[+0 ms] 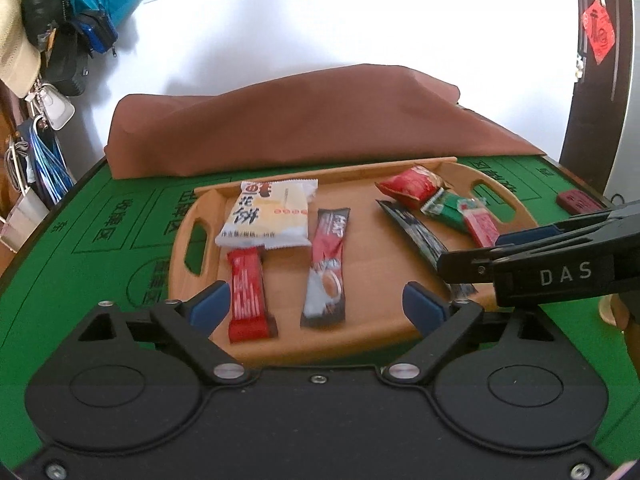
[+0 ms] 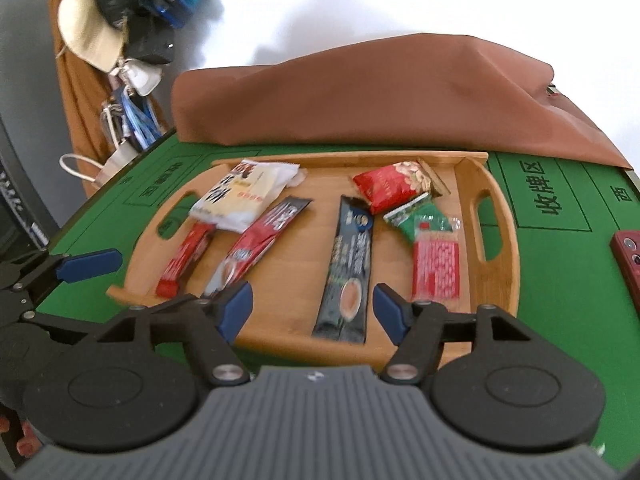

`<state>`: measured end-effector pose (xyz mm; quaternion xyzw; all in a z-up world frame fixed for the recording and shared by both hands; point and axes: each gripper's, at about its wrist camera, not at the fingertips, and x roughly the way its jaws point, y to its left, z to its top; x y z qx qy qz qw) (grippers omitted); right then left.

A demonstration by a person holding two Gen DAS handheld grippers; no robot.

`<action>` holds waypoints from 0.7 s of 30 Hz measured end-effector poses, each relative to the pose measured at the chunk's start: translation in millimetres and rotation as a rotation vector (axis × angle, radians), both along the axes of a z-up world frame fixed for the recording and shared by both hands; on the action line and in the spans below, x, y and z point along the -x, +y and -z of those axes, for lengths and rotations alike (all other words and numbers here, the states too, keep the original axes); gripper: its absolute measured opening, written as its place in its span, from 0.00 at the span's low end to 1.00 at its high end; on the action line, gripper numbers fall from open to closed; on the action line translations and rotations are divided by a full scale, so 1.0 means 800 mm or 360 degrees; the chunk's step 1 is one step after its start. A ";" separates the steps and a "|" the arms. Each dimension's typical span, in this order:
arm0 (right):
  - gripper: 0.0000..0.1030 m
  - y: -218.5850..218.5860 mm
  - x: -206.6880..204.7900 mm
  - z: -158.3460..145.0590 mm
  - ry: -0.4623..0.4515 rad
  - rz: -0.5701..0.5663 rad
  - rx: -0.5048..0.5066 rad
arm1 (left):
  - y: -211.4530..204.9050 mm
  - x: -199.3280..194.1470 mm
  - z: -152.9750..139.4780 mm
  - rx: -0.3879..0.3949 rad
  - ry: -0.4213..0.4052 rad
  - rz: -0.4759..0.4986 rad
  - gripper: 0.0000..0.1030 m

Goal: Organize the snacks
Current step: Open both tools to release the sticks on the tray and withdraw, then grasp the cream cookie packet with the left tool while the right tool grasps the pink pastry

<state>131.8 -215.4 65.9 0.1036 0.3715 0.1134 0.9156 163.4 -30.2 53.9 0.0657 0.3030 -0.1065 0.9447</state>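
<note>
Both grippers are seen hovering at the near edge of a wooden tray (image 1: 400, 332) set on a green felt table (image 1: 80, 280); nothing is held. The left gripper (image 1: 318, 304) is spread wide, with the red snack bar (image 1: 248, 296) and the red-and-black coffee stick (image 1: 326, 268) lying on the tray beyond the gap, untouched. The right gripper (image 2: 312, 306) is likewise parted and empty, the dark coffee stick (image 2: 348, 268) lying on the tray beyond its fingers. Seven packets are counted on the tray: one white-and-yellow pastry packet (image 1: 268, 214) at the far left, overlapping the top of the red bar; the one red bar; two coffee sticks, one red, one dark; one red nut pouch (image 2: 390, 186); one green packet (image 2: 420, 216); one clear packet with red contents (image 2: 436, 266). The last three are piled at the right end, each overlapping the next. Risks are judged as follows: thin, flat wrappers could slip out of a pinch taken at the edge; a lift from the overlapped cluster could drag a neighbour along or flip it off the tray; the two tools are close together, so a collision is possible if both reach inward at once. One brown cloth-covered heap (image 1: 300, 120) lies behind the tray, and one dark red flat object (image 2: 628, 264), not identifiable, lies on the felt to the right.
</note>
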 end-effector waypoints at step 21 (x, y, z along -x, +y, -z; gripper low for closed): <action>0.80 0.018 0.113 0.019 -0.0006 -0.0173 0.0012 | 0.022 0.122 0.029 0.0070 0.0065 0.0069 0.94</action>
